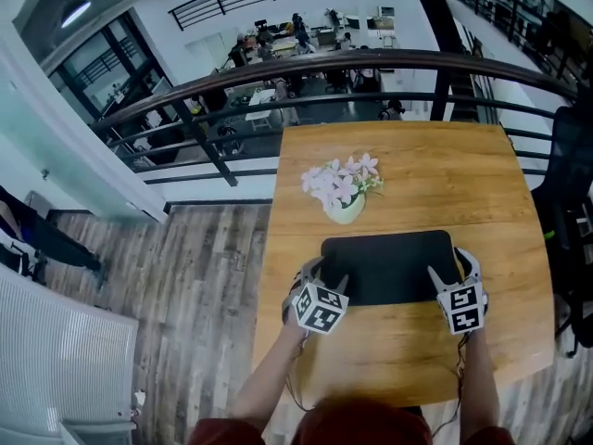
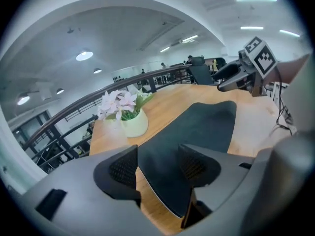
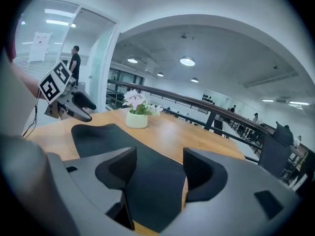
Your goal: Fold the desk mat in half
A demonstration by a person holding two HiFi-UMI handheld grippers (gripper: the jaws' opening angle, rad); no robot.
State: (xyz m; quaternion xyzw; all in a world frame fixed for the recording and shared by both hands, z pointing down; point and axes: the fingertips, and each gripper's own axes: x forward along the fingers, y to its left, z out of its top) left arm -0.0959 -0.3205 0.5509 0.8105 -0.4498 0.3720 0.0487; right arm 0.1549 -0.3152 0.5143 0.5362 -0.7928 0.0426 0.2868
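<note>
The desk mat (image 1: 389,265) lies flat on the worktop (image 1: 408,165). The left tongs (image 1: 332,278) at its seven o'clock corner and the right tongs (image 1: 447,265) at five o'clock are both released (flowerpot (image 1: 345,209) at eleven o'clock).

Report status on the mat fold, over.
Left gripper open, right gripper open, both at near corners. Desk mat flat, unfolded. Flower pot close behind far edge.

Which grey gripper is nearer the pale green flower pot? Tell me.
The left gripper, at the near left corner of the black desk mat, with the pale green flower pot just beyond it; the right gripper is at the other near corner.
</note>
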